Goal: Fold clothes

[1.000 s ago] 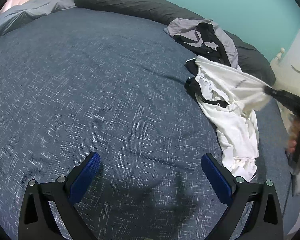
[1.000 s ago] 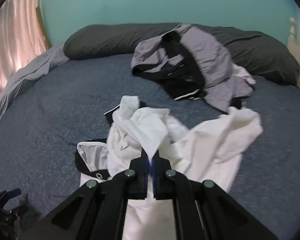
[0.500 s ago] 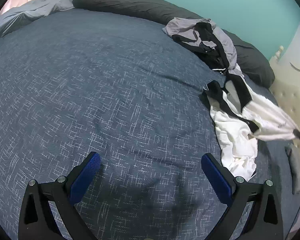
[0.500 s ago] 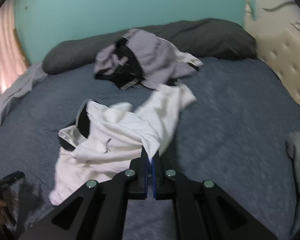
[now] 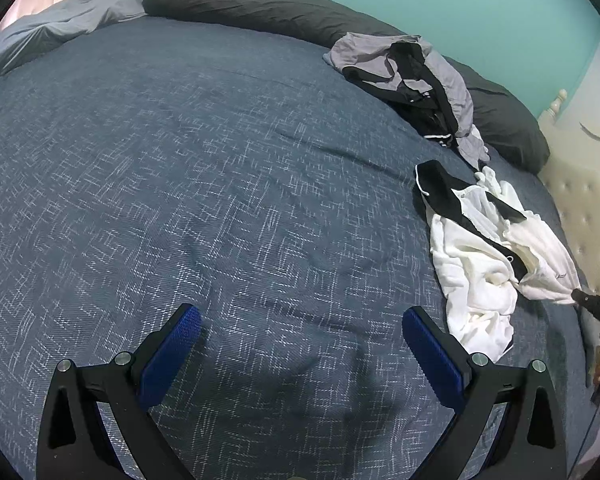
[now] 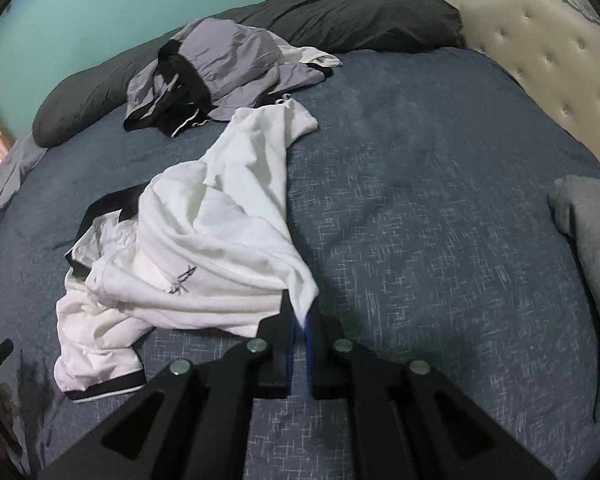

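Right gripper pinched onto corner of white garment, cloth trailing forward-left over bed. Left gripper spread wide, holding nothing, garment to its right.

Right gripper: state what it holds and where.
The right gripper pinches the white, black-trimmed cotton garment by a bunched edge. The left gripper holds nothing.
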A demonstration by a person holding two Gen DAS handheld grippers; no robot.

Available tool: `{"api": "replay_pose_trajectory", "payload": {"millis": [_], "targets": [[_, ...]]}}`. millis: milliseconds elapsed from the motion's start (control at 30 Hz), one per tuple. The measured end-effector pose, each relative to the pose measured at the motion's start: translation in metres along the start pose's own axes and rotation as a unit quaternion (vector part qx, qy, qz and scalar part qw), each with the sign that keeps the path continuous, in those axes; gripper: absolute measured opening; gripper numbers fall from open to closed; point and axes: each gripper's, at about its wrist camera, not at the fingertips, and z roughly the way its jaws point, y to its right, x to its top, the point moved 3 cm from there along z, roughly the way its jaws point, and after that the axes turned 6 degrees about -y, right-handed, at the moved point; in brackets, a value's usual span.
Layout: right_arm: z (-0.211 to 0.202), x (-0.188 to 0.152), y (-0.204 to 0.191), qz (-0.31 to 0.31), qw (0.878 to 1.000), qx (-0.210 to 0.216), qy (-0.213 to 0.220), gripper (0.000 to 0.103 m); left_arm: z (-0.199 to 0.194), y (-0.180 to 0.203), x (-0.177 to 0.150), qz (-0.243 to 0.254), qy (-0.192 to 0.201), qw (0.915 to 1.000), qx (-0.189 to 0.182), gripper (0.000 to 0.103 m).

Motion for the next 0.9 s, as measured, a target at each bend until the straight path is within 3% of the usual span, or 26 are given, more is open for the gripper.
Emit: {"api": "replay_pose_trajectory", "payload": {"millis": [133, 233, 367, 400, 567, 633, 667, 700, 767, 900], "targets": [[0.003, 0.0, 0.008, 0.024, 1.0, -0.005, -0.009, 0.012, 0.0, -0.001, 0.0, -0.001, -0.001, 1.0, 0.001, 0.103], [-0.007, 0.006, 0.02, 0.045, 0.998, -0.031, 0.01, 0.012, 0.0, -0.001, 0.001, -0.002, 0.0, 1.0, 0.0, 0.103], [-0.011, 0.014, 0.024, 0.071, 0.997, -0.001, 0.028, 0.015, 0.002, 0.001, -0.001, -0.001, -0.003, 1.0, -0.005, 0.103], [-0.01, 0.017, 0.017, 0.062, 0.998, 0.007, 0.028, 0.02, 0.002, 0.002, -0.001, 0.001, -0.004, 1.0, -0.008, 0.103], [0.004, 0.034, -0.033, 0.018, 0.999, 0.039, 0.019, 0.023, 0.004, 0.005, -0.001, 0.008, -0.002, 0.9999, -0.009, 0.103], [0.012, 0.04, -0.055, 0.0, 0.999, 0.05, 0.013, 0.038, 0.005, 0.004, -0.001, 0.006, -0.004, 0.9999, -0.009, 0.103], [0.016, 0.044, -0.067, -0.008, 0.998, 0.056, 0.01, 0.05, 0.006, 0.004, -0.001, 0.005, -0.005, 0.9999, -0.009, 0.103], [0.02, 0.047, -0.078, -0.017, 0.998, 0.061, 0.007, 0.053, 0.007, 0.004, -0.001, 0.005, -0.005, 0.9999, -0.008, 0.103], [0.028, 0.054, -0.1, -0.035, 0.997, 0.07, 0.0, 0.053, 0.008, 0.003, -0.001, 0.004, -0.007, 0.9999, -0.008, 0.103], [0.054, 0.063, -0.141, -0.085, 0.995, 0.039, -0.027, 0.053, 0.01, 0.004, -0.002, 0.006, -0.01, 0.9999, -0.01, 0.103]]}}
